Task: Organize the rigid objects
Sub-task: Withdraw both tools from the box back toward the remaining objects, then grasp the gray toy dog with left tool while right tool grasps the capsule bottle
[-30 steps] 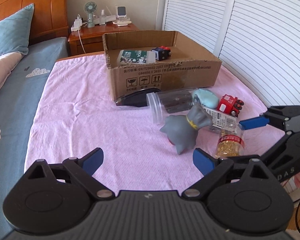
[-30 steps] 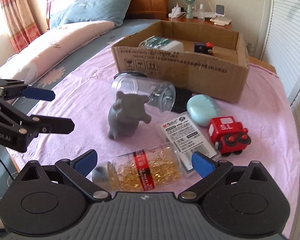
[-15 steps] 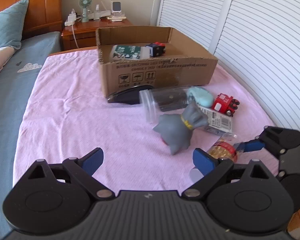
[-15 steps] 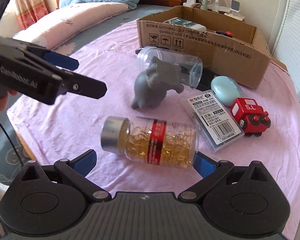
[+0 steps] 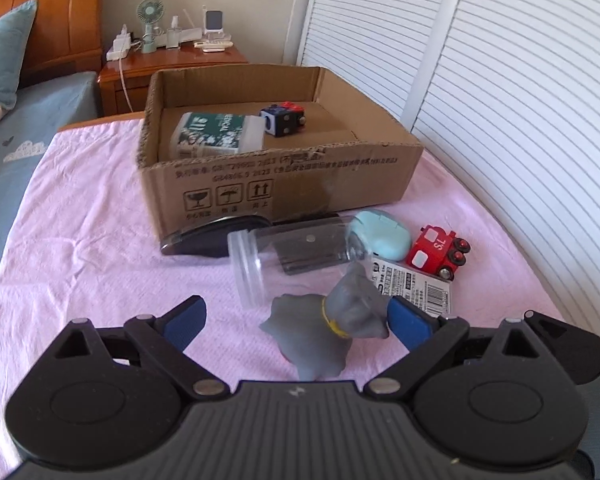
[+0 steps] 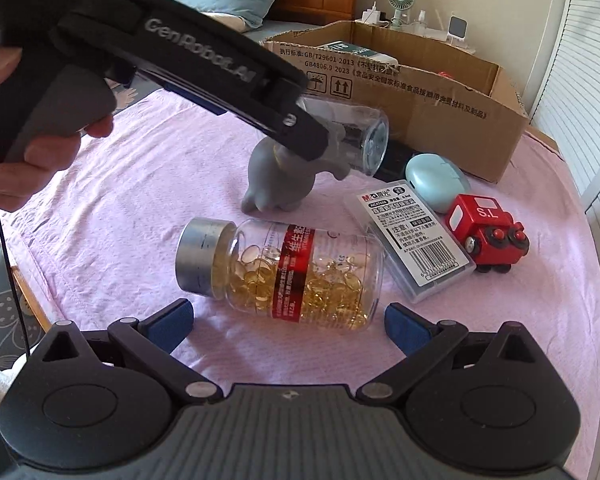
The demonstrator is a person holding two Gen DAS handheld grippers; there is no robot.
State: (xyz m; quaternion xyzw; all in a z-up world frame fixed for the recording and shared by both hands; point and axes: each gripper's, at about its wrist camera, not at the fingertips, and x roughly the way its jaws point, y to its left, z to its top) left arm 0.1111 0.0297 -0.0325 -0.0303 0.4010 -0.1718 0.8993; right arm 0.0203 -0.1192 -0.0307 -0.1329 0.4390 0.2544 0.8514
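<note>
A grey animal figure (image 5: 324, 332) lies on the pink cloth between the open fingers of my left gripper (image 5: 298, 322), nearer the right finger; it also shows in the right wrist view (image 6: 278, 178) under the left gripper's body. A pill bottle (image 6: 296, 272) with golden capsules and a silver cap lies on its side just ahead of my open, empty right gripper (image 6: 288, 322). A clear empty jar (image 5: 292, 258), a flat plastic case (image 6: 414, 240), a pale blue case (image 6: 438, 182) and a red toy train (image 6: 488, 236) lie nearby.
An open cardboard box (image 5: 284, 184) stands behind the objects, holding a green-labelled pack (image 5: 216, 134) and a small dark toy (image 5: 282, 118). A dark flat object (image 5: 216, 236) lies by its front wall. White louvred doors stand on the right, a bed on the left.
My left gripper has moved forward and right, so the grey figure now lies between its fingers. My right gripper has moved closer to the pill bottle.
</note>
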